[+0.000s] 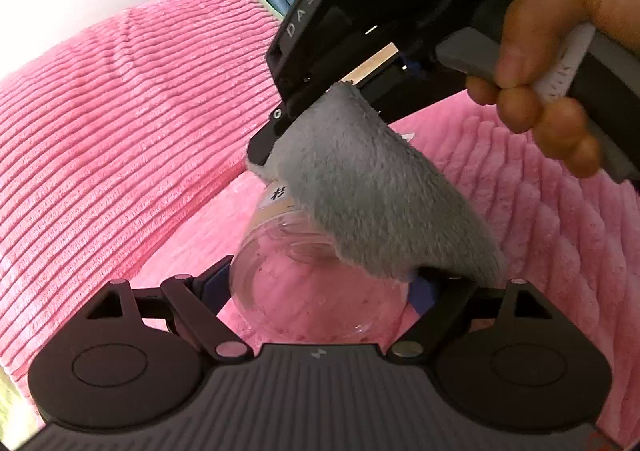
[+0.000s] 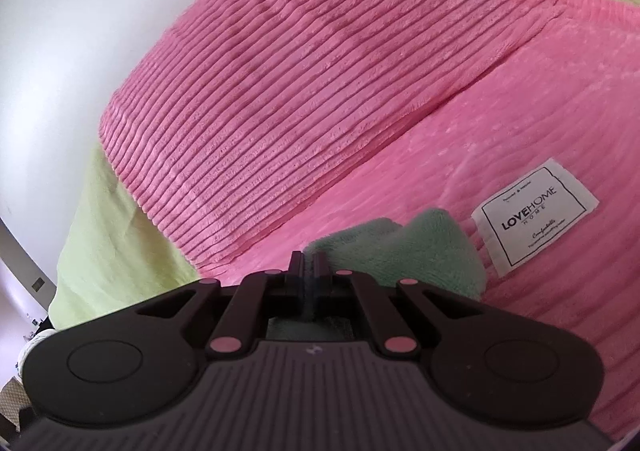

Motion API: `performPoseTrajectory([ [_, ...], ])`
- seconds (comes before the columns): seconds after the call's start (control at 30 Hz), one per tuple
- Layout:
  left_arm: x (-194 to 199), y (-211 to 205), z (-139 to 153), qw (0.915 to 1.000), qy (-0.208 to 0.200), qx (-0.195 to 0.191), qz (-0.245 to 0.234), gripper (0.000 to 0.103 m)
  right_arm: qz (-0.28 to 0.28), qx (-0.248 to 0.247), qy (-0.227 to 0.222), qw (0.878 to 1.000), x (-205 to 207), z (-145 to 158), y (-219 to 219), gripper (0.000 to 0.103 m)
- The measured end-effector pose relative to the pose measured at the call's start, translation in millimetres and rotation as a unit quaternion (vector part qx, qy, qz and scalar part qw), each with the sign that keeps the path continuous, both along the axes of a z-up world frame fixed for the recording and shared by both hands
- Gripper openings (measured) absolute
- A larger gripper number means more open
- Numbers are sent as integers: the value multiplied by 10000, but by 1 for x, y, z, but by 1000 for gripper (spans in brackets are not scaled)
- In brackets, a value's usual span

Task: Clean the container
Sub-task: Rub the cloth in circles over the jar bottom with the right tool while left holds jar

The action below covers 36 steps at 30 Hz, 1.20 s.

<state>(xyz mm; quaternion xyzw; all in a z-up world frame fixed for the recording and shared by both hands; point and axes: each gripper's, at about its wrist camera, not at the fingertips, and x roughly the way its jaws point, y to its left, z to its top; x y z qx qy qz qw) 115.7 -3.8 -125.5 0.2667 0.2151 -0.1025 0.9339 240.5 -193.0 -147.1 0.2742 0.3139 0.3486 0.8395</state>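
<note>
Pink ribbed bedding point(image 1: 120, 123) fills the background, with a white label point(image 2: 536, 217) lying on it in the right wrist view. The left tool point(image 1: 320, 287) grips a clear jar point(image 1: 316, 283) between its fingers, holding it over the bedding near the camera. The right tool point(image 1: 264, 155), held by a hand point(image 1: 560, 63), is clamped on a grey cloth point(image 1: 380, 203) that drapes over the jar's top edge.
</note>
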Motion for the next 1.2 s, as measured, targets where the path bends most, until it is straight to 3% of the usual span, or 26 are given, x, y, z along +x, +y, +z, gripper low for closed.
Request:
performPoseTrajectory([
  [0.03,1,3,3,9999,68,-152,6,86,-31,38,16,10000,-1,-1,-1,0],
  [0.1,7,16,13,9961,336,-812,-4,86,-110,147,79,9998,-4,-3,-6,0],
  [0.2,24,43,23,9757,959,-1968,32,88,-170,114,124,9997,-8,0,-10,0],
  [0.23,25,43,22,9757,1013,-1945,19,87,-179,60,132,9997,-10,3,-11,1],
  [0.33,20,29,18,9886,690,-1335,-47,86,-5,76,187,9998,-18,12,-13,5],
  [0.43,2,9,13,9978,265,-613,-24,86,497,456,227,9975,-35,12,-11,5],
  [0.5,0,5,7,9995,106,-302,1,86,722,644,312,9948,-43,6,-6,5],
  [0.6,-2,7,8,9993,130,-355,7,85,891,820,491,9914,-45,-7,1,4],
  [0.7,-4,8,7,9992,154,-363,12,85,822,1272,763,9855,-35,-24,1,1],
  [0.77,-14,4,8,9992,179,-361,25,85,707,1325,748,9858,-27,-28,1,0],
  [1.0,-5,1,1,9998,105,-147,-10,85,22,594,249,9979,3,-13,-9,0],
  [1.2,-3,0,1,9999,37,-132,7,87,-95,352,170,9992,2,-7,-10,0],
])
